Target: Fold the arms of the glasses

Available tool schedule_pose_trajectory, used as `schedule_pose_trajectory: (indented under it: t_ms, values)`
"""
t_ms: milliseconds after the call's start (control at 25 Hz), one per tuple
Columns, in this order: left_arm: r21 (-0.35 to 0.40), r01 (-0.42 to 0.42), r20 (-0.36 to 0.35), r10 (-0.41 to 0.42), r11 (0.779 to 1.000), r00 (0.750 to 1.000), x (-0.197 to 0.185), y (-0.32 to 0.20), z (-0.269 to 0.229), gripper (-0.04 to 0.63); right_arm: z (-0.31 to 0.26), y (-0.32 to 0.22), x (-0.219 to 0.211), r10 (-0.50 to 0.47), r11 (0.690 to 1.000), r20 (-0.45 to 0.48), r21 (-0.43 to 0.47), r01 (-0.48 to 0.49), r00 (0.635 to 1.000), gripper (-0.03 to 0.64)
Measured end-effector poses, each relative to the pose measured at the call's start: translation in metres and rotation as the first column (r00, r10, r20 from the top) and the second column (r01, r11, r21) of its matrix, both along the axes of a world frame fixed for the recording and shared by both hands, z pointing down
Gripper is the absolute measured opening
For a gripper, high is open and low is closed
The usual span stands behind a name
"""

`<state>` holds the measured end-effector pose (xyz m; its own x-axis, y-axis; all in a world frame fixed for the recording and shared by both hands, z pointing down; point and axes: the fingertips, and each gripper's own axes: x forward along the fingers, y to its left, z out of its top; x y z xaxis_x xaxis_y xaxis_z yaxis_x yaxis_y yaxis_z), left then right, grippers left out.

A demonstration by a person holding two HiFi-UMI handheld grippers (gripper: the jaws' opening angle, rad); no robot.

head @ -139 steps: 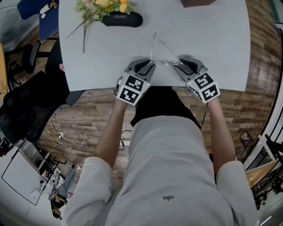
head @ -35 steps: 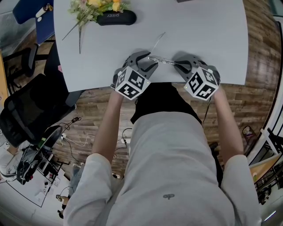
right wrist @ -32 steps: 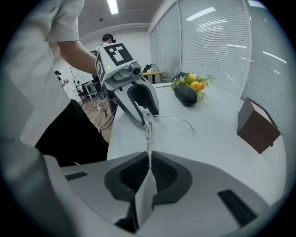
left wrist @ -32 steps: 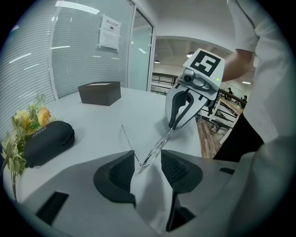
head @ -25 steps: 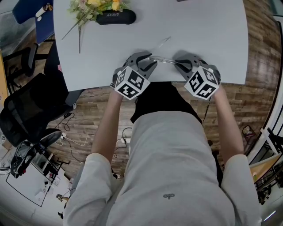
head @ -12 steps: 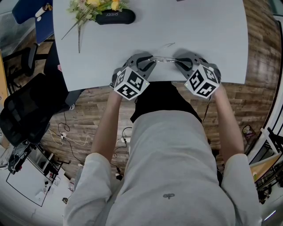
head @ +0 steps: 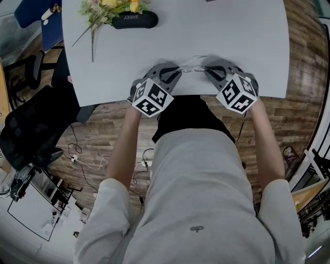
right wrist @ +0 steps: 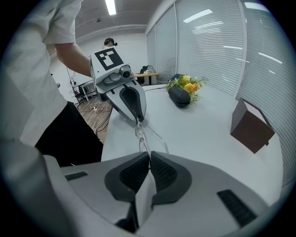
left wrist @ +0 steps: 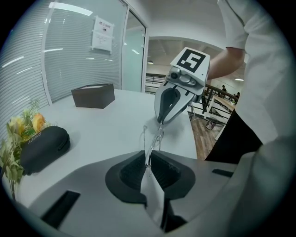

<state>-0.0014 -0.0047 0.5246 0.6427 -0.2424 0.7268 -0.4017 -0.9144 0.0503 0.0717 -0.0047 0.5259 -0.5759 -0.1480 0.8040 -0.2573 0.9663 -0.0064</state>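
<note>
Thin clear-rimmed glasses (head: 192,67) hang just above the white table (head: 242,41) near its front edge, stretched between my two grippers. My left gripper (head: 178,70) has one end of the frame between its pads, and its jaws are closing onto it; the lens rim (left wrist: 150,141) runs from my left gripper (left wrist: 147,163) to the right gripper (left wrist: 162,121). My right gripper (head: 206,70) is shut on the other end. From the right gripper view, the glasses (right wrist: 141,135) reach from my right gripper (right wrist: 149,163) to the left gripper (right wrist: 138,119).
A black glasses case (head: 135,19) lies at the table's far left, beside a bunch of yellow flowers (head: 111,7). A dark brown box (left wrist: 93,95) stands on the far side. A black office chair (head: 26,129) is on the floor to the left.
The glasses' arm that stuck out across the table has swung in against the frame. My left gripper's jaws have narrowed onto the frame's end. Both hands stayed in place.
</note>
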Motion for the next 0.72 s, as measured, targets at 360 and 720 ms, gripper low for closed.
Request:
schedule_pose_trajectory:
  t_ms: [360,720]
  values:
    - [0.0,0.001,-0.004,-0.001,1.0,1.0,-0.0008,-0.0018,-0.0005,0.044,-0.0018,-0.0025,-0.0008,0.01,1.0,0.009,-0.002,-0.01,1.0,0.018]
    - [-0.018,0.017,-0.013,-0.017,1.0,1.0,-0.0046,-0.0063,0.0025,0.041,-0.0003,-0.0089,-0.0043,0.022,1.0,0.012,-0.012,-0.022,1.0,0.018]
